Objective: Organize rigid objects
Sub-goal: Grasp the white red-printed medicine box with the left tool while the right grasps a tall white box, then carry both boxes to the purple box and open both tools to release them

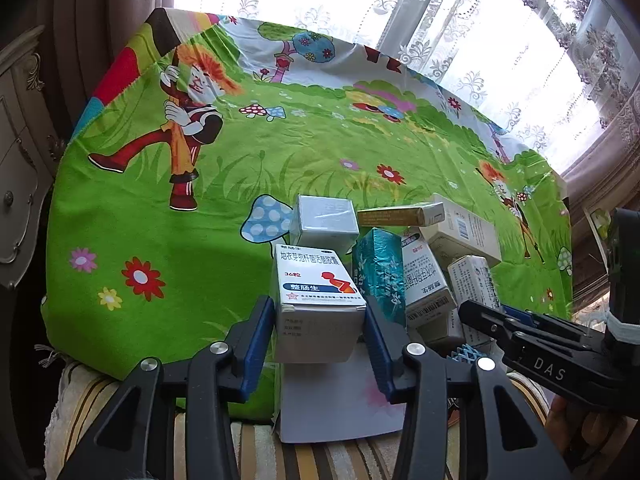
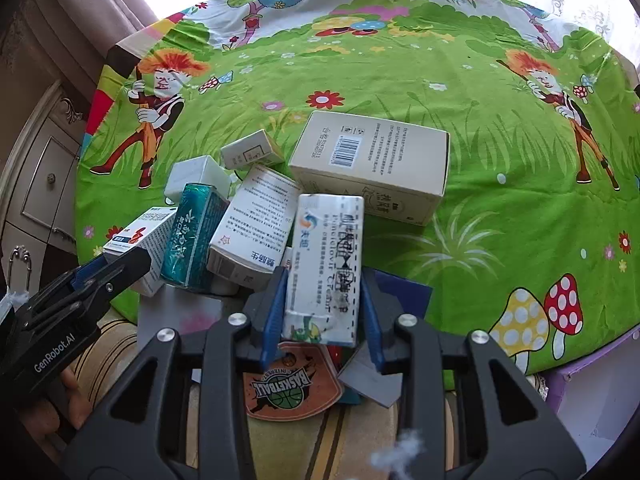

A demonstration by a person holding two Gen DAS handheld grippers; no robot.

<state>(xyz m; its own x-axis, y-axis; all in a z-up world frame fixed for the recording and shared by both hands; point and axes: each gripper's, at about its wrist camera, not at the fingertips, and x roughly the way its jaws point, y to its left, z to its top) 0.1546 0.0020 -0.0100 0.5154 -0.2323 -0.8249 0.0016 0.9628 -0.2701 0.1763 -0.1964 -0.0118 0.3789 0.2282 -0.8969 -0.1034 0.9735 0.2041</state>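
A heap of small medicine boxes lies at the near edge of a green cartoon tablecloth (image 1: 192,224). My left gripper (image 1: 318,310) is shut on a white box with a red and blue print (image 1: 316,280), its blue pads pressing both sides. My right gripper (image 2: 324,280) is shut on a long white cream box (image 2: 326,256), held lengthwise between the pads. Between the two held boxes lie a teal box (image 2: 192,232) and a white box with blue lettering (image 2: 252,228). In the right wrist view the left gripper (image 2: 120,268) shows at the left edge.
A large beige barcode box (image 2: 372,160), a small white box (image 2: 196,178) and a small yellowish box (image 2: 250,152) lie behind the heap. A basketball sticker (image 2: 292,384) and grey cards (image 1: 336,400) lie on a striped cushion below. A dresser (image 1: 20,160) stands left, curtains behind.
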